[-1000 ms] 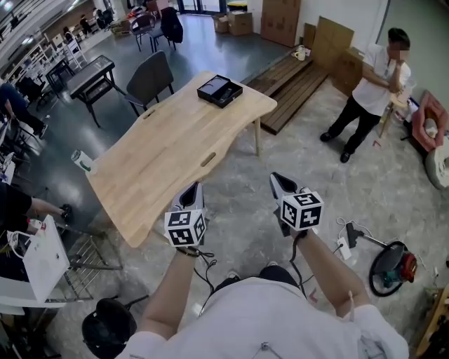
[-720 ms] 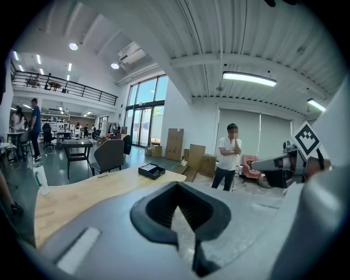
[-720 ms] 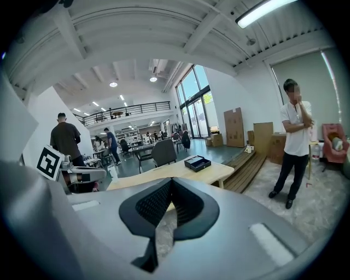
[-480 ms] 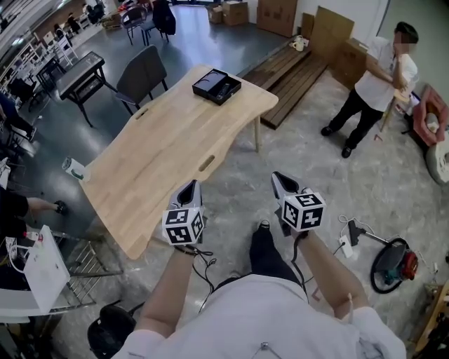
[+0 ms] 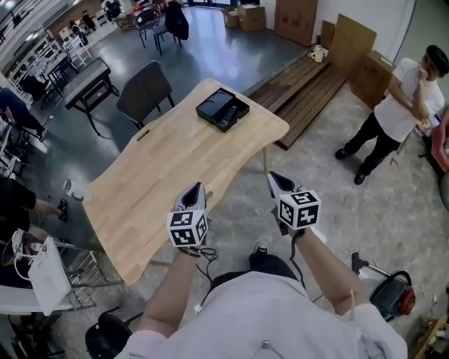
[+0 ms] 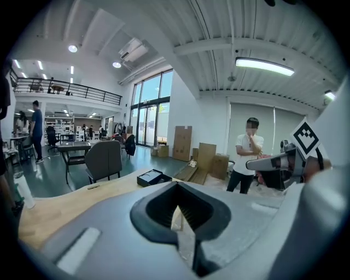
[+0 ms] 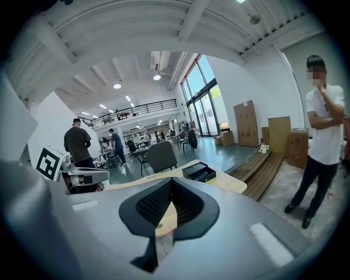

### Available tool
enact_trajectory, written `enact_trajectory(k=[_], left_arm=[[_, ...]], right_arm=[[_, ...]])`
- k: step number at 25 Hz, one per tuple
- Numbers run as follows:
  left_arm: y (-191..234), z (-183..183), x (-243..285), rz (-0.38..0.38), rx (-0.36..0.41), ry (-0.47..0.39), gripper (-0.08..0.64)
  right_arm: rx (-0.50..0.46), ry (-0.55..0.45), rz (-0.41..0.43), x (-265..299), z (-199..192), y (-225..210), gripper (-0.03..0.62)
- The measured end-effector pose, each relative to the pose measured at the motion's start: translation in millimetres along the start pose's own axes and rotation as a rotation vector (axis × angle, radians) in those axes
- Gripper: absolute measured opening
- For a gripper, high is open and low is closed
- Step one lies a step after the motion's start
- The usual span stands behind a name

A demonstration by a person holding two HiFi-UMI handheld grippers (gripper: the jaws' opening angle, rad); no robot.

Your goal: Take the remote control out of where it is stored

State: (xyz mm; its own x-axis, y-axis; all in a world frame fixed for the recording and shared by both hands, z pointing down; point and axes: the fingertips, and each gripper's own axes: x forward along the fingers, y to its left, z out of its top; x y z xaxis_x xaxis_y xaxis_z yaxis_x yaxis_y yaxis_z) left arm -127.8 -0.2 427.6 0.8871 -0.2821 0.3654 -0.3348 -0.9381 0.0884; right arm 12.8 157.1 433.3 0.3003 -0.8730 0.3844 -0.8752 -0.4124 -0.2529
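A black open box point(image 5: 222, 109) sits at the far end of the light wooden table point(image 5: 161, 168). A dark long shape lies inside it; I cannot make out more. The box also shows small in the left gripper view point(image 6: 153, 177) and the right gripper view point(image 7: 199, 171). My left gripper point(image 5: 195, 191) is held over the table's near right edge, shut and empty. My right gripper point(image 5: 275, 181) hangs over the floor just right of the table, also shut with nothing in it. Both point toward the box, well short of it.
A grey chair point(image 5: 144, 91) stands at the table's far left side. A person point(image 5: 400, 116) stands on the floor at the right. Wooden planks point(image 5: 309, 84) and cardboard boxes point(image 5: 298, 17) lie behind the table. A red and black machine point(image 5: 389, 294) sits on the floor at lower right.
I have stepped forward along the table with both grippers; the table and the black box look nearer. The standing person has shifted toward the right edge. Both grippers stay shut.
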Motion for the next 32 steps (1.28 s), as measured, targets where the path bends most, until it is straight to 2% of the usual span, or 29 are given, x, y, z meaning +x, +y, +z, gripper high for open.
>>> enact_trajectory(k=[4, 9, 15, 22, 26, 32], left_arm=[[0.5, 26.7, 51.2, 0.043, -0.008, -0.012, 0.0], [15.3, 38.0, 117.0, 0.079, -0.023, 0.014, 0.0], [33.2, 58.8, 210.5, 0.064, -0.037, 0.009, 0.0], [83.2, 90.8, 329.4, 0.043, -0.07, 0.009, 0.0], [112.2, 99.0, 383.7, 0.033, -0.077, 0.039, 0.0], [133.5, 89.9, 426.9, 0.029, -0.107, 0.099, 0.0]], right_arm=[[-0.005, 0.016, 0.047, 44.5, 31.1, -40.3, 0.026], [0.016, 0.04, 0.08, 107.3, 52.6, -83.2, 0.026], [0.051, 0.037, 0.079, 182.0, 79.5, -134.5, 0.026], [-0.028, 0.124, 0.071, 294.0, 115.7, -175.5, 0.026], [-0.058, 0.172, 0.085, 356.2, 130.4, -185.2, 0.026], [-0.111, 0.255, 0.125, 427.0, 132.5, -199.3, 0.026]])
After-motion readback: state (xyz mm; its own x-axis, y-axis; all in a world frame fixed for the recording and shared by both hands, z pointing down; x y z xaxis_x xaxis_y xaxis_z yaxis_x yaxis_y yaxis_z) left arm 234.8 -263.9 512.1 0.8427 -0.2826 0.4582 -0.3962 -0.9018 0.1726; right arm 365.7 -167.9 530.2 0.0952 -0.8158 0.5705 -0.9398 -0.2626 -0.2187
